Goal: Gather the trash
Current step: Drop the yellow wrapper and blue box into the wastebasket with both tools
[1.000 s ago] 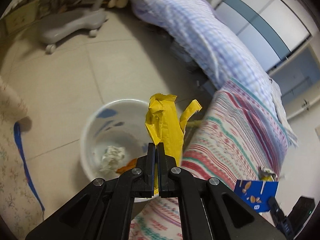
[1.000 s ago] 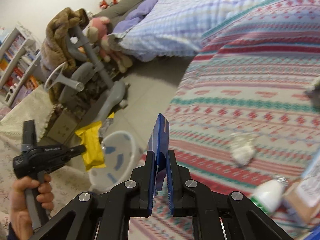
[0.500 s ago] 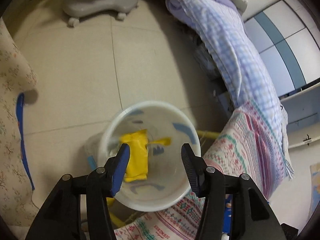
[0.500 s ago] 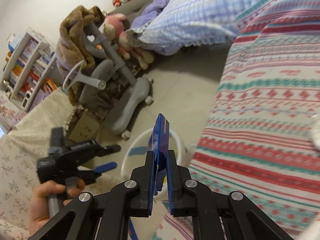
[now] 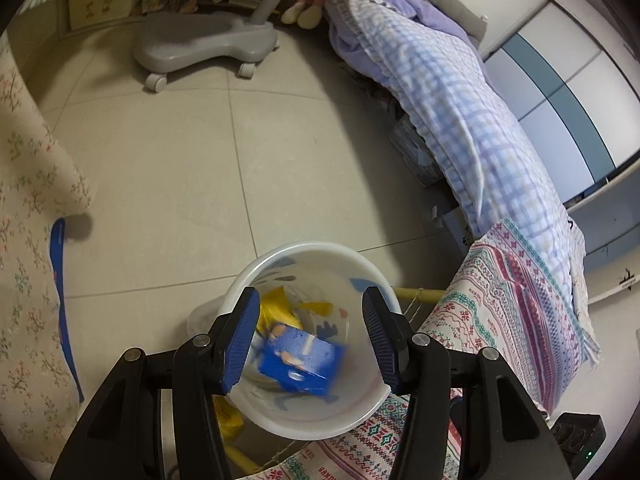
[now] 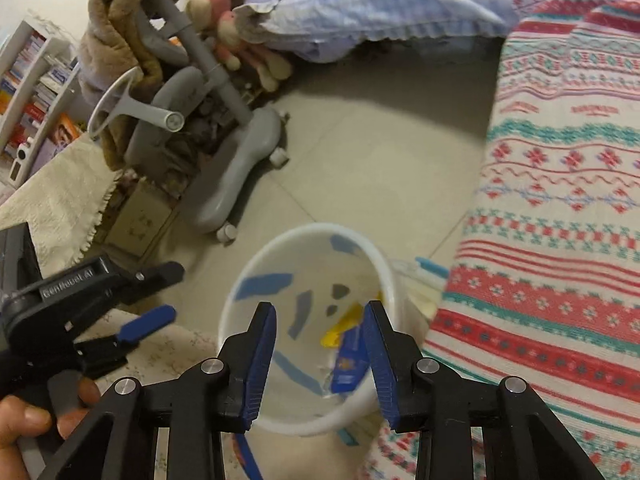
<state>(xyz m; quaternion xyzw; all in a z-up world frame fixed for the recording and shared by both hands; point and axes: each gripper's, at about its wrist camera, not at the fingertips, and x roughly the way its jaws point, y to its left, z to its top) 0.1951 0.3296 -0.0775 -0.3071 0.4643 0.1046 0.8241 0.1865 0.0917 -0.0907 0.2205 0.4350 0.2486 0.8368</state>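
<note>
The left wrist view looks steeply down along its own tongs [image 5: 310, 336] into a white bin [image 5: 320, 252] close below, with the tiled floor [image 5: 160, 160] stretching away beyond. The right wrist view also looks down into the bin [image 6: 384, 268] at close range, but from the side of the patterned blanket [image 6: 560, 240], tilted more toward the room. Both views share the bin, the floor, the grey wheeled chair base [image 5: 200, 44] [image 6: 240, 176] and the checked quilt [image 5: 440, 100] [image 6: 360, 4]. The right view also takes in the left tongs [image 6: 160, 296].

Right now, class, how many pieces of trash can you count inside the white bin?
2 show clearly. The blue packet lies at the bottom of the bin; the yellow wrapper sits beside and partly under it. More may be hidden beneath.
</note>
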